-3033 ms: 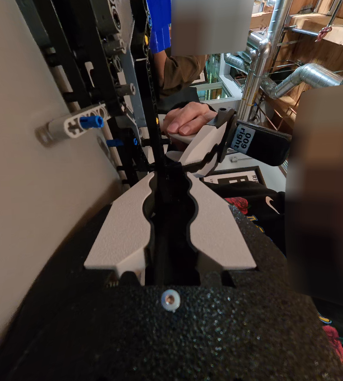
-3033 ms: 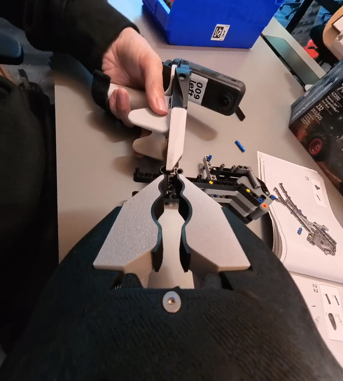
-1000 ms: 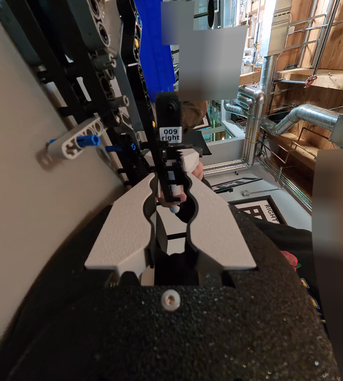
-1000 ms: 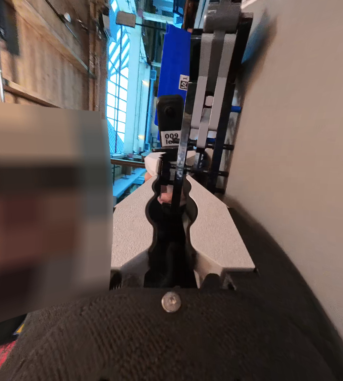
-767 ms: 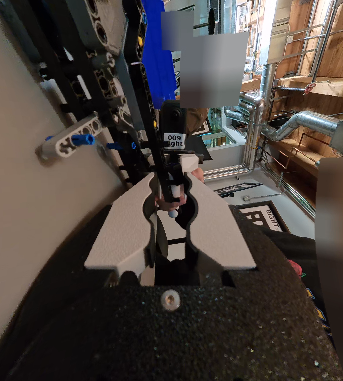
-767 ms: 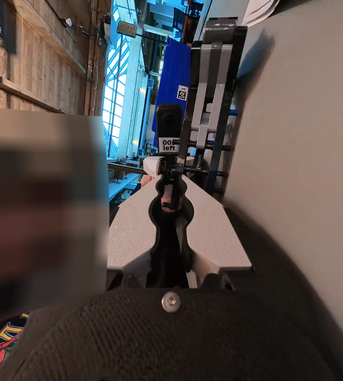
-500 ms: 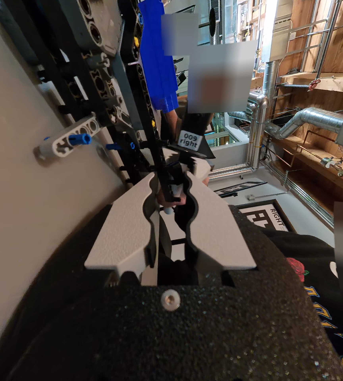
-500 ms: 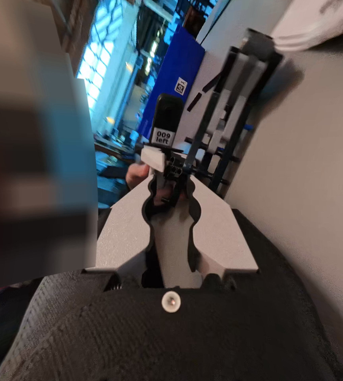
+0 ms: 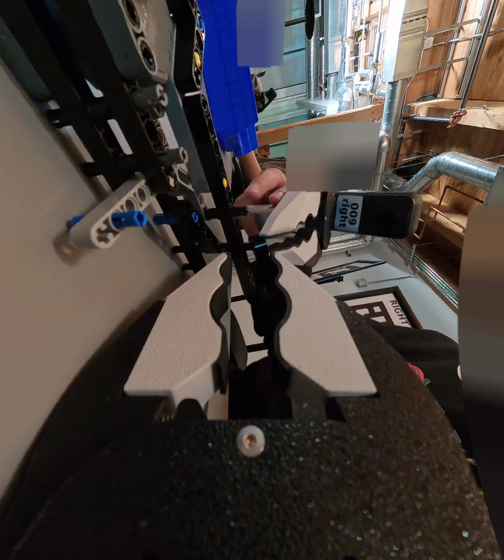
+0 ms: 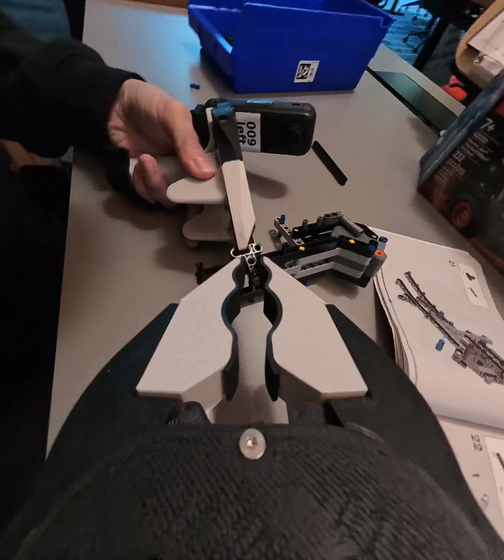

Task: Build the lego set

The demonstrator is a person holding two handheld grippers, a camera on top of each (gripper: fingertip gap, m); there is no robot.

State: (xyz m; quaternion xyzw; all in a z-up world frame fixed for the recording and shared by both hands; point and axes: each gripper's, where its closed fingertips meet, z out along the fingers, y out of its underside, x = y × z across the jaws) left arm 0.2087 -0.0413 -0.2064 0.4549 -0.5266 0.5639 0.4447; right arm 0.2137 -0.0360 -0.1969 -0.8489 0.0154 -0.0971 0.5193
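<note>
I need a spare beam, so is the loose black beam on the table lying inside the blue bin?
No, the black beam lies on the bare table, outside the blue bin.

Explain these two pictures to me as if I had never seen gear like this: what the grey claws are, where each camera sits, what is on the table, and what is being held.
No robot arm here: a person holds a handheld two-finger gripper in each hand. Each gripper carries a wide-angle camera looking forward along its grey fingers, so each picture shows its own fingers up close.

The right wrist view looks down at the grey table. The right gripper pinches a small black lego piece. The other claw, held in a hand, is the left gripper, meeting that piece from above.

On the table lie the half-built lego model, an open instruction booklet, a blue bin and the set's box.

The left wrist view is the same scene from the side. Its fingers close on a black beam at the model's edge.
</note>
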